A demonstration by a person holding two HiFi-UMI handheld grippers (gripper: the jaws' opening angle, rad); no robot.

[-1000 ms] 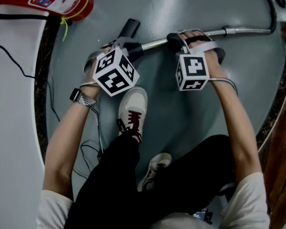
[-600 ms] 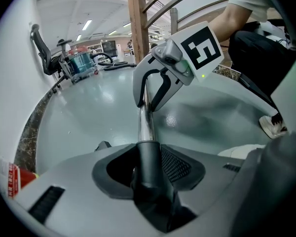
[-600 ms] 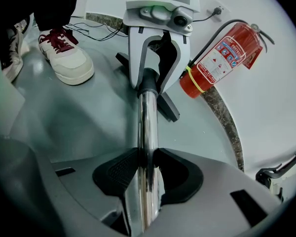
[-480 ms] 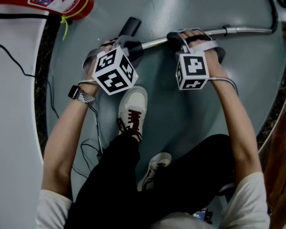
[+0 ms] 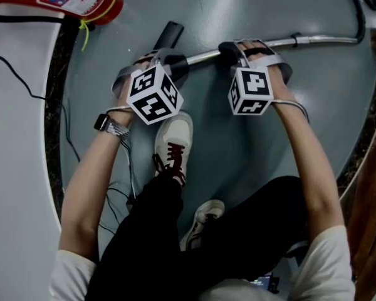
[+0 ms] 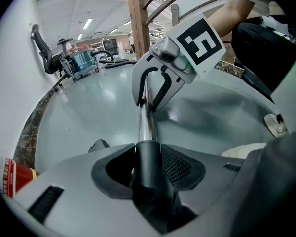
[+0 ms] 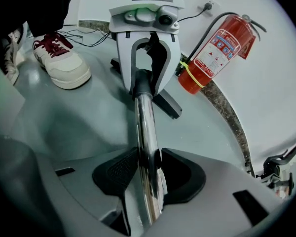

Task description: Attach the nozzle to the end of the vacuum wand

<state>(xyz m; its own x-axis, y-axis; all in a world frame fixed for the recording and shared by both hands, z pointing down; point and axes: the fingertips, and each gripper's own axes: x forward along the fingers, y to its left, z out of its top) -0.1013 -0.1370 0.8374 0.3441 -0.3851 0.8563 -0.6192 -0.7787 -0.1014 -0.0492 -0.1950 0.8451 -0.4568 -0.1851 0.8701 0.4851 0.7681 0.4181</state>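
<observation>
The black nozzle [image 5: 168, 35] meets the left end of the chrome wand [image 5: 323, 41], in line with it. The left gripper [image 6: 148, 169] is clamped on the nozzle's collar, and the right gripper [image 7: 140, 174] is clamped on the wand near it. Both hands reach forward side by side, angled steeply down toward the grey floor [image 5: 238, 5].

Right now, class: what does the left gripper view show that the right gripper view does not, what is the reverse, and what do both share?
Only the left gripper view: a wooden post and an office chair.
Only the right gripper view: a wall socket and a shoe's red laces.
Both: the chrome vacuum wand running between the grippers, the left gripper closed on the black nozzle, the right gripper clamped on bare metal, and the grey floor.
</observation>
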